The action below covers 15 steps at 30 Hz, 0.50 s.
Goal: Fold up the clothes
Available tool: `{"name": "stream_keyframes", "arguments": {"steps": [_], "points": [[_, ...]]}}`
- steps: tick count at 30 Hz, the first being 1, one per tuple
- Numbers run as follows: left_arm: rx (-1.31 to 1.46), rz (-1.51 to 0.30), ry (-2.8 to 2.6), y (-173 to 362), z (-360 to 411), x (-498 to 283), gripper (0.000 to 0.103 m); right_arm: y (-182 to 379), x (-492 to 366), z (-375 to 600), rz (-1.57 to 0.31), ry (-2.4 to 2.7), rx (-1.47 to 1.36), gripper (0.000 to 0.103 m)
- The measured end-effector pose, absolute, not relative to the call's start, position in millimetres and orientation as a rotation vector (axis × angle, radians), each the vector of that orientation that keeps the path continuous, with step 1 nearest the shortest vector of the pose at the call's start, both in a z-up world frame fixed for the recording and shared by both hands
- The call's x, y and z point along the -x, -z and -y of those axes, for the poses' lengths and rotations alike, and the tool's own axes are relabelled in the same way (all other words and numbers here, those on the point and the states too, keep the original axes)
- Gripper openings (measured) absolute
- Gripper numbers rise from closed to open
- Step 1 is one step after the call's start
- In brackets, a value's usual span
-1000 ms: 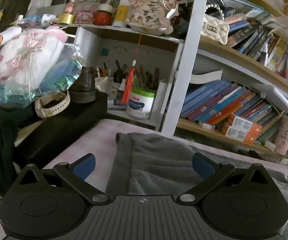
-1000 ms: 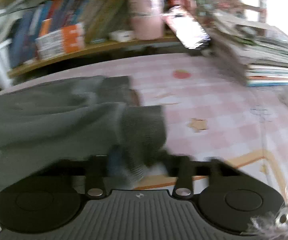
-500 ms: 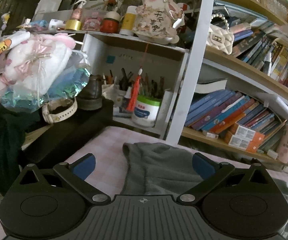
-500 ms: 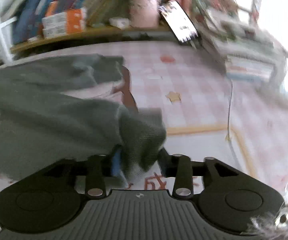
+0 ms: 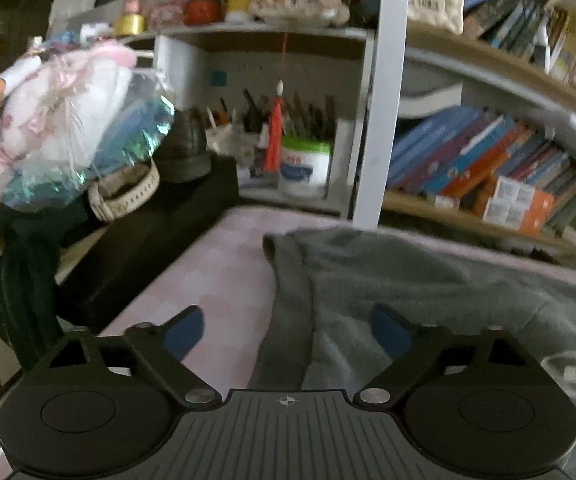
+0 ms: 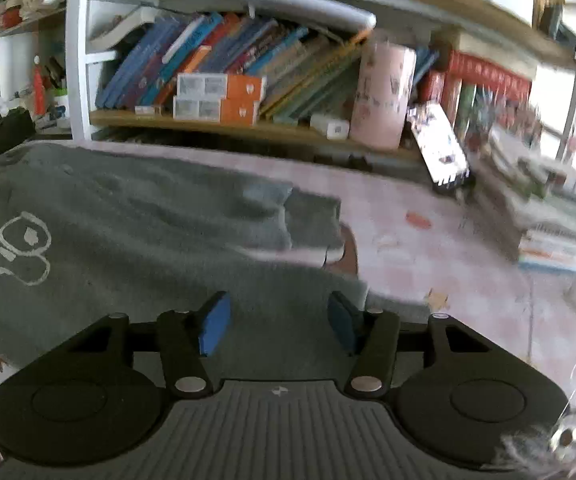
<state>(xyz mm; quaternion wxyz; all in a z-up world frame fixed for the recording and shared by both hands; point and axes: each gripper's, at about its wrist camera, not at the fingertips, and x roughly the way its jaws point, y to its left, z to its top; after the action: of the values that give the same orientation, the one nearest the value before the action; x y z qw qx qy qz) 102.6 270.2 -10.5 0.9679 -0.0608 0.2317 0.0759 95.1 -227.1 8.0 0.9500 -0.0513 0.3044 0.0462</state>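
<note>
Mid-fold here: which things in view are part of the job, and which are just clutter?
Part of the job:
grey sweatshirt
left gripper, open
right gripper, open
pink checked tabletop under the garment

Just lying about:
shelf books
orange boxes
pink cylinder
pen tub
plush toy

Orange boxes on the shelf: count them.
2, stacked one on the other on the lower shelf: top box, bottom box. Books beside them may hide more.
</note>
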Motion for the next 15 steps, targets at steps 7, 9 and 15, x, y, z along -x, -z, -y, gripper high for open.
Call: {"name": "stream_keyframes", "arguments": {"steps": [7, 9, 15], "points": [[0.059, -0.562, -0.149, 22.6, -264.4, -114.6, 0.084, 3.9, -90.5, 235.8, -0.691, -0.102, 0.078, 0.048], [0.076, -0.576, -0.141, 23.9, -267.2, -116.3, 0.073, 4.8, -88.0, 237.2, -0.701, -0.113, 0.065, 0.048], [0.032, -0.643, -0.074, 29.9, -272.4, -117.9, 0.057, 6.6, -79.0, 239.6, -0.734, -0.157, 0.030, 0.048]]}}
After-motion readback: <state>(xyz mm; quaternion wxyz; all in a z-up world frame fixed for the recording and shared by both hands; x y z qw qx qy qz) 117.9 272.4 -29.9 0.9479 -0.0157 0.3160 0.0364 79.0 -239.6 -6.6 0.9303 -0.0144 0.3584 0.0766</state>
